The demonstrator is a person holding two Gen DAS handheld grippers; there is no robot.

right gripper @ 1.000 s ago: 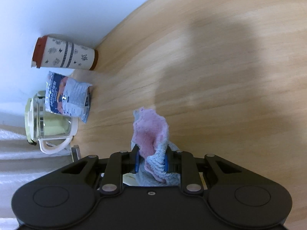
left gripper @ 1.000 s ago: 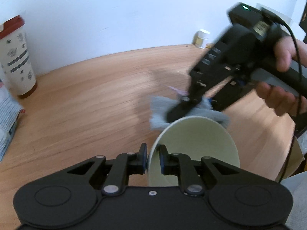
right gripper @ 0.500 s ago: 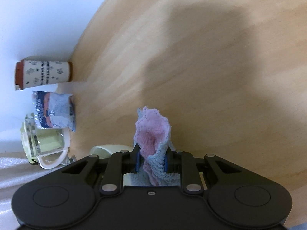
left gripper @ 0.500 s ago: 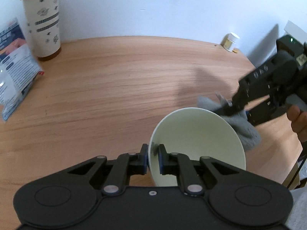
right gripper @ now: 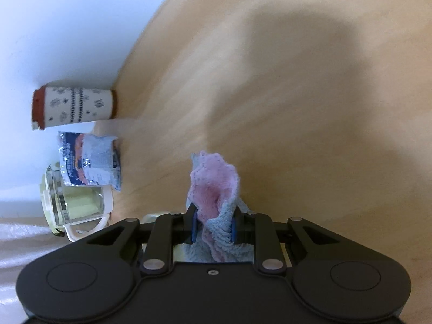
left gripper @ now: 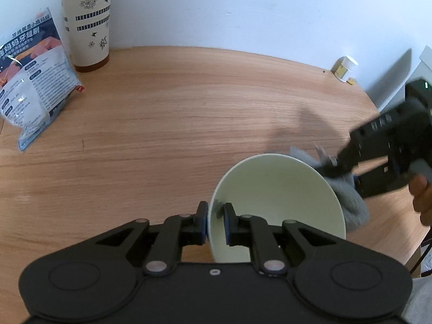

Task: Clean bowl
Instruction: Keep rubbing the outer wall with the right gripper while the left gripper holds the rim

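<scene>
Here, the cloth rests against the far-right outside of the tilted bowl.

The left gripper (left gripper: 216,220) is clamped on the bowl (left gripper: 278,205) at its near-left rim, holding it clear of the table (left gripper: 162,124). The right gripper (right gripper: 213,225), pinched onto the cloth (right gripper: 213,186), comes in from the right; the bowl's open face tips toward the left gripper's camera, so the cloth must cross the far rim to reach inside.

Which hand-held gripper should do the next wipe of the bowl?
Right. The right hand-held gripper already clamps the cloth beside the bowl; the left hand-held gripper is shut on the rim, steadying it.
</scene>
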